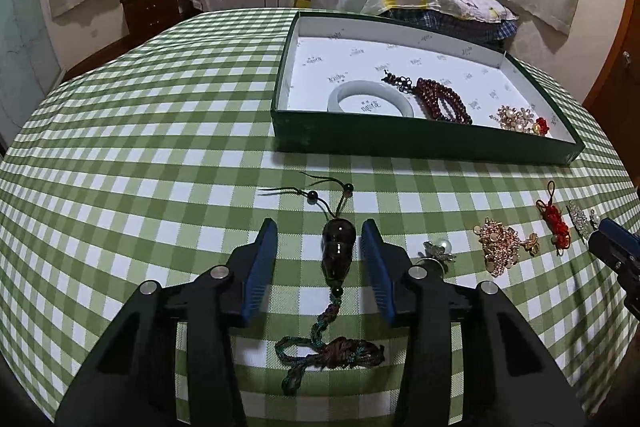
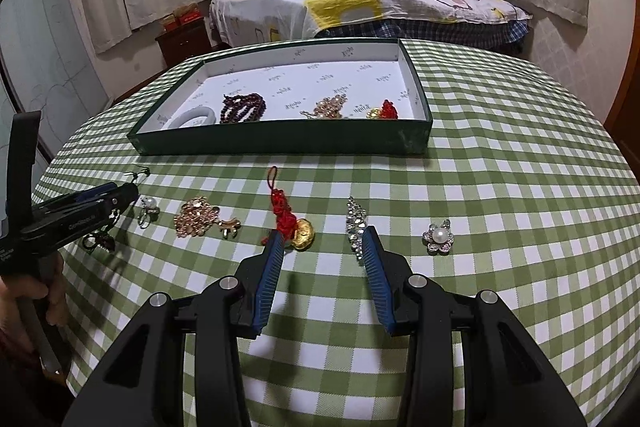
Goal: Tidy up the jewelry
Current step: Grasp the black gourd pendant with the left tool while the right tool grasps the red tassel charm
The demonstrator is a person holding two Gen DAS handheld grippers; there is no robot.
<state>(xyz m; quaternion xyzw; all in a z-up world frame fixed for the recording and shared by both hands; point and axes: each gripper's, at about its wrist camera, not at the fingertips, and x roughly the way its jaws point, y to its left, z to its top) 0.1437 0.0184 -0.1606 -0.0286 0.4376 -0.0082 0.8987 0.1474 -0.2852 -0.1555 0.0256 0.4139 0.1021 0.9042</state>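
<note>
A dark gourd pendant (image 1: 336,247) with a braided cord lies on the checked cloth between the fingers of my left gripper (image 1: 319,239). The pads stand apart from it on both sides, so the gripper is open. My right gripper (image 2: 324,243) hovers open and holds nothing. A red knot charm with a gold ingot (image 2: 288,219) lies by its left fingertip, a crystal brooch (image 2: 356,223) by its right. The green box (image 2: 280,143) behind holds a white bangle (image 1: 370,101), a dark red bead bracelet (image 1: 440,99), a gold flower brooch (image 1: 514,117) and a red charm (image 1: 542,125).
Also loose on the cloth are a pearl ring (image 2: 148,209), a gold brooch (image 2: 198,217) and a pearl flower brooch (image 2: 438,237). A hand (image 2: 24,291) holds the left gripper at the table's left edge. A bed and a nightstand stand beyond the table.
</note>
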